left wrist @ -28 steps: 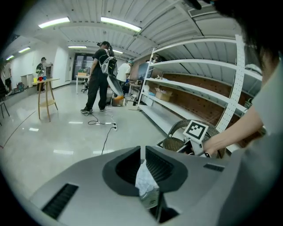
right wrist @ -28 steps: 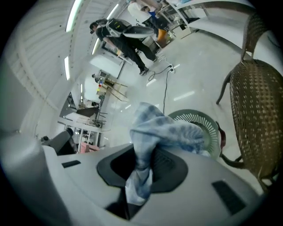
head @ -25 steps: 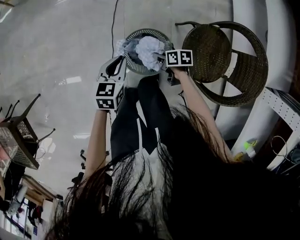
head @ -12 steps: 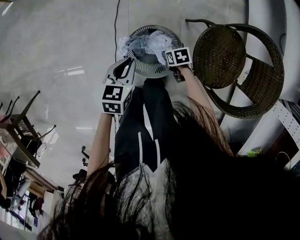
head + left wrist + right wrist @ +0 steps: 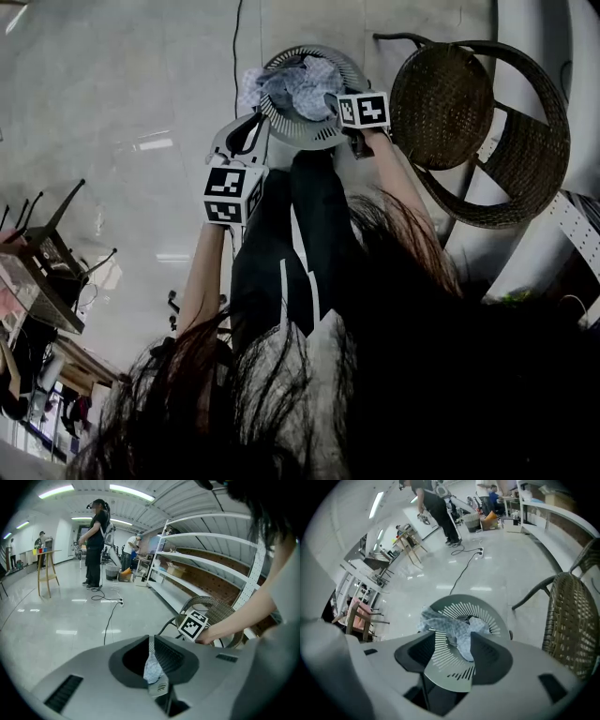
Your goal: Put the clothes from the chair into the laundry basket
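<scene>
- Head view: patterned clothes [image 5: 286,89] are lying bunched inside the round slatted laundry basket [image 5: 317,138], with one corner hanging over its left rim.
- Right gripper [image 5: 453,637] is hanging over the basket. Its jaws have just been opening and are standing wide, with cloth below and between them and the pads not pressing on it.
- Left gripper [image 5: 151,639] is sitting just beside the basket's left rim, jaws narrow and tips together, pinching nothing; cloth is showing through the gap behind them.
- Marker cube [image 5: 230,192] on each gripper is showing black-and-white square patterns.
- Wicker chair [image 5: 469,122] is standing just right of the basket. A black cable [image 5: 108,616] is trailing across the floor, white shelving [image 5: 206,557] is running behind, and a person in black [image 5: 96,545] is standing well apart.
- Wearer's hair [image 5: 394,375] is covering the lower head view, and the right jaws are hiding behind their cube there.
</scene>
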Action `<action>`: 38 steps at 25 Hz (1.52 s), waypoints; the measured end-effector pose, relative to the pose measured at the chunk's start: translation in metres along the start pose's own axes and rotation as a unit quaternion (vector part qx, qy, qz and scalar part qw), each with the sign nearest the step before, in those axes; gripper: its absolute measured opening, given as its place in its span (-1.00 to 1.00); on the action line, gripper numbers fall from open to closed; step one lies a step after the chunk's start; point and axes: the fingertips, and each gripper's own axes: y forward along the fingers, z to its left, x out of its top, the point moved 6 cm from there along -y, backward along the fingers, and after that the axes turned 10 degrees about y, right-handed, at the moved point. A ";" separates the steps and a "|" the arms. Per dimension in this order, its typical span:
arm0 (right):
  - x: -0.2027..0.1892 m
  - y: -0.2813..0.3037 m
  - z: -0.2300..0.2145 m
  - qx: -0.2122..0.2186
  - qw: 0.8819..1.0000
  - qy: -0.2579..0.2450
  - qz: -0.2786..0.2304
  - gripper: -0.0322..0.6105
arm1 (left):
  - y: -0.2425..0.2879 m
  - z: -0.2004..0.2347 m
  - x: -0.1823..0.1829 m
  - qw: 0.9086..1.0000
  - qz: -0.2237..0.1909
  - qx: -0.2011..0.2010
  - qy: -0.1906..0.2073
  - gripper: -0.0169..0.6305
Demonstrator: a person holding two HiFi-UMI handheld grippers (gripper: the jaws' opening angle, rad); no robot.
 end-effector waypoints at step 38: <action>-0.186 -0.316 0.193 0.252 0.888 0.103 -0.370 -0.51 | -0.251 -0.100 -0.022 0.988 -0.142 0.017 0.063 -0.80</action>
